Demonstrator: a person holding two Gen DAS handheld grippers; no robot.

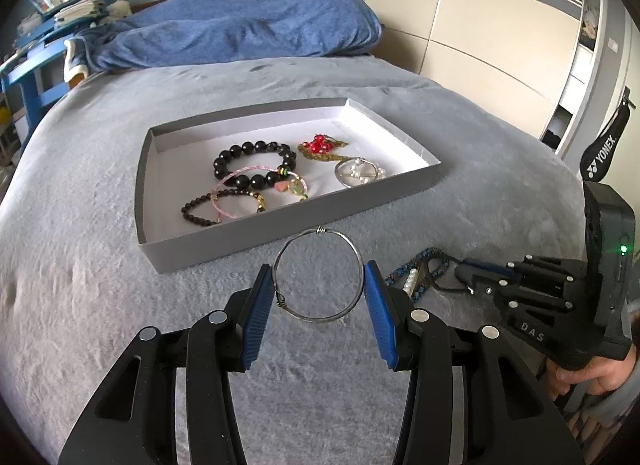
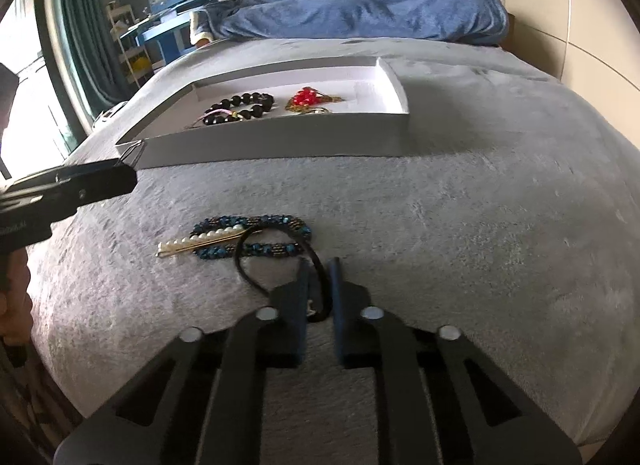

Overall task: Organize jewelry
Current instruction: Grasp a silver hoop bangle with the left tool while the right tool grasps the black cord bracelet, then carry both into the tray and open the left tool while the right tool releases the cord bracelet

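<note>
A grey tray (image 1: 168, 253) lies on the bed and holds several bracelets, among them a black bead bracelet (image 1: 240, 153) and a red bead piece (image 1: 318, 144). My left gripper (image 1: 318, 285) is shut on a silver wire bangle (image 1: 316, 233), its pads touching both sides, just in front of the tray. My right gripper (image 2: 319, 265) is nearly shut around a black cord loop (image 2: 256, 281) on the bed. A blue beaded bracelet (image 2: 256, 223) and a pearl hair pin (image 2: 200, 243) lie just beyond it. The tray also shows in the right wrist view (image 2: 280, 141).
The grey blanket (image 1: 460, 193) covers the bed. A blue pillow (image 1: 240, 25) lies at the far end. A wardrobe (image 1: 500, 25) stands at the right and a blue shelf (image 1: 36, 61) with books at the left.
</note>
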